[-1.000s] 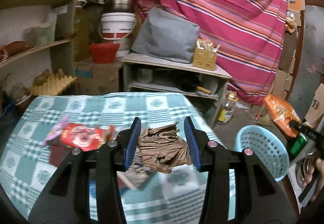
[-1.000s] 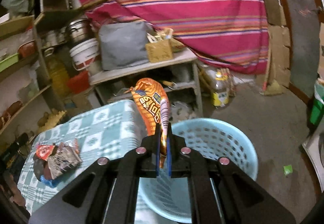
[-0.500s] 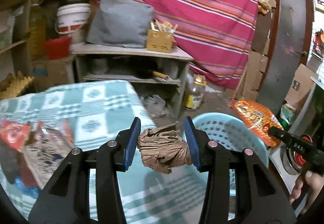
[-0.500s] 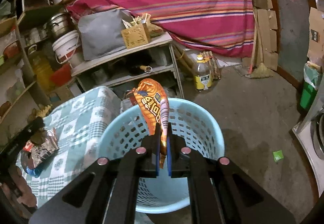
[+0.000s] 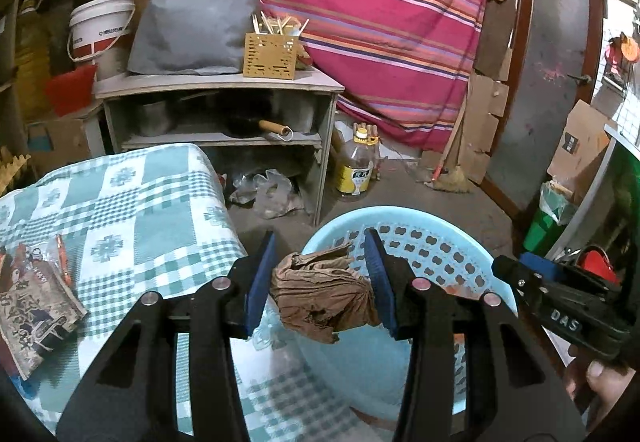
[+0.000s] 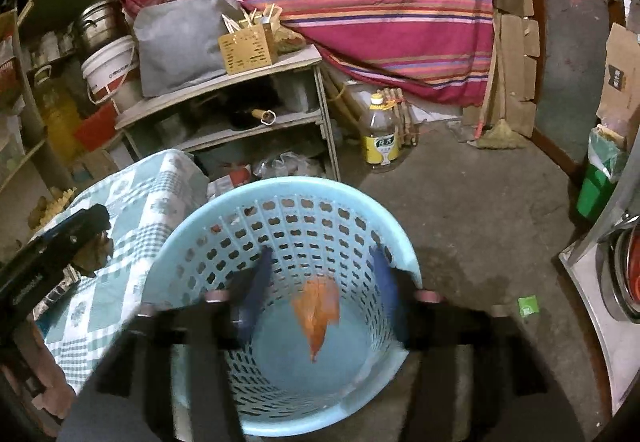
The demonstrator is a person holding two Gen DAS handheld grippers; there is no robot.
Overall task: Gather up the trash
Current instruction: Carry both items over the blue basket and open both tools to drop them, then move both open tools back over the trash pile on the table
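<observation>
My left gripper (image 5: 320, 274) is shut on a crumpled brown paper wad (image 5: 322, 292), held over the near-left rim of the light blue perforated basket (image 5: 432, 242). My right gripper (image 6: 322, 278) hangs over the basket (image 6: 224, 226), its jaws opening and blurred. An orange snack wrapper (image 6: 318, 308) is loose between them, falling inside the basket with no pad touching it. In the left wrist view the right gripper (image 5: 532, 274) shows at the right edge, held by a hand (image 5: 600, 394). Other wrappers (image 5: 36, 306) lie on the checked tablecloth (image 5: 132, 210).
A grey shelf unit (image 5: 216, 114) with a grey bag and yellow box stands behind the table. An oil bottle (image 6: 380, 138) and broom (image 6: 496, 130) rest on the concrete floor by the striped cloth. A green bin (image 6: 600, 182) sits right.
The left gripper carried the paper wad from over the table to the basket rim. The right gripper sank over the basket and opened; the orange wrapper left its pads and is dropping in.
</observation>
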